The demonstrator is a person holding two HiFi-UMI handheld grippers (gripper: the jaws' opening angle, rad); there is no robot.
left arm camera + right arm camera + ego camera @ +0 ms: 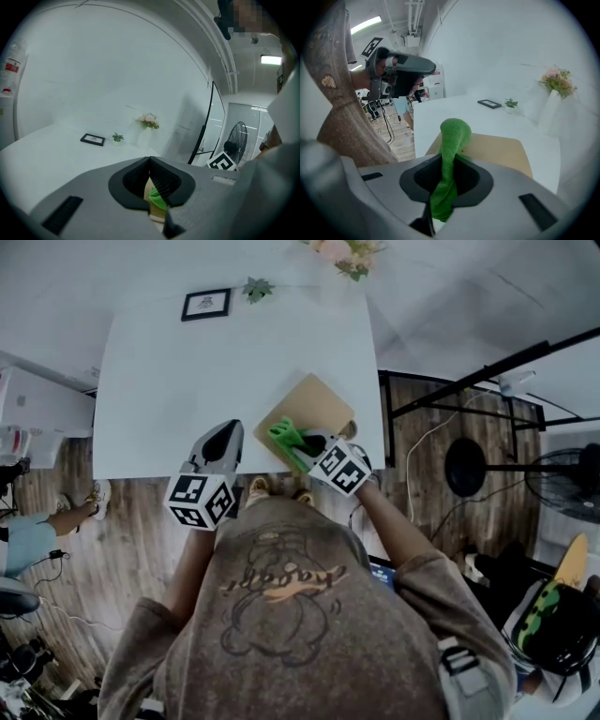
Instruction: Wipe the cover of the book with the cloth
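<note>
Plainly, the wiping is at most just starting. The white worktop [187,381] carries the book [314,404] at its near right corner, lying flat and turned at an angle, with its tan cover facing up. Most of that cover shows bare, and nothing on it tells whether any part has been wiped.

The right tongs [309,444] are clamped on the green cloth [289,437]. A rolled loop of it sticks out past the tips, over the near end of the book. Whether the cloth presses on the cover or hangs just above it cannot be told from either view.

The left tongs [225,432] are together with nothing between them. They hover over the near edge of the worktop, just left of the book and clear of it.

My judgement is that nearly the whole cover is left to do, with strokes running from the near end toward the far corner.

A small picture frame [206,304], a little plant [257,287] and some flowers [347,254] stand along the far edge, well apart from the work.
</note>
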